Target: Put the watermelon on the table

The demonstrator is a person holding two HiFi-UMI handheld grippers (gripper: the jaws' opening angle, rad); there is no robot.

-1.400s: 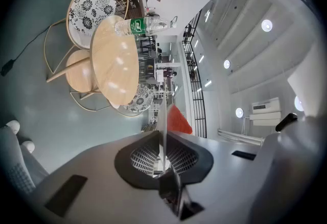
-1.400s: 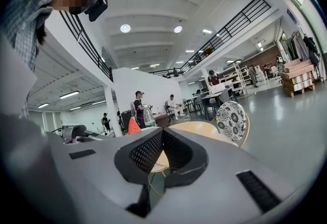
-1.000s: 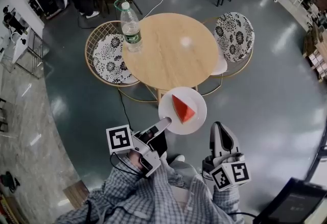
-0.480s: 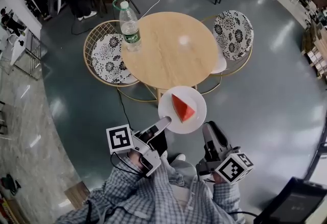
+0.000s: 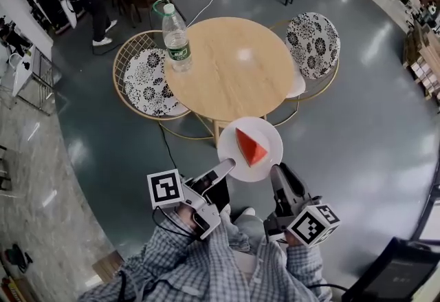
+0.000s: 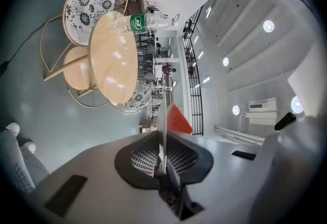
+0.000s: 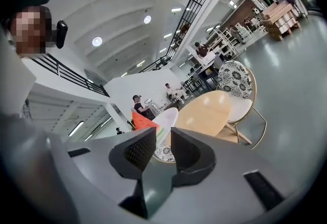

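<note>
Found the watermelon (image 5: 250, 146) lying on a white plate (image 5: 269, 130), carried in the air just off the desk (image 5: 234, 67) at its 6 o'clock edge; not yet set down. Logged the wedge's long axis as running 11 to 5 o'clock. Confirmed the left gripper (image 5: 223, 170) as the carrier, with jaws pinching the plate rim at 7 o'clock, pointing level. Noted the right gripper (image 5: 280, 171) at the rim's 5 o'clock, with jaws spread, just been opening, nothing between the pads. Judged the desk to lie at 12 o'clock from the jaws; calls for a forward carry, plate kept level.
</note>
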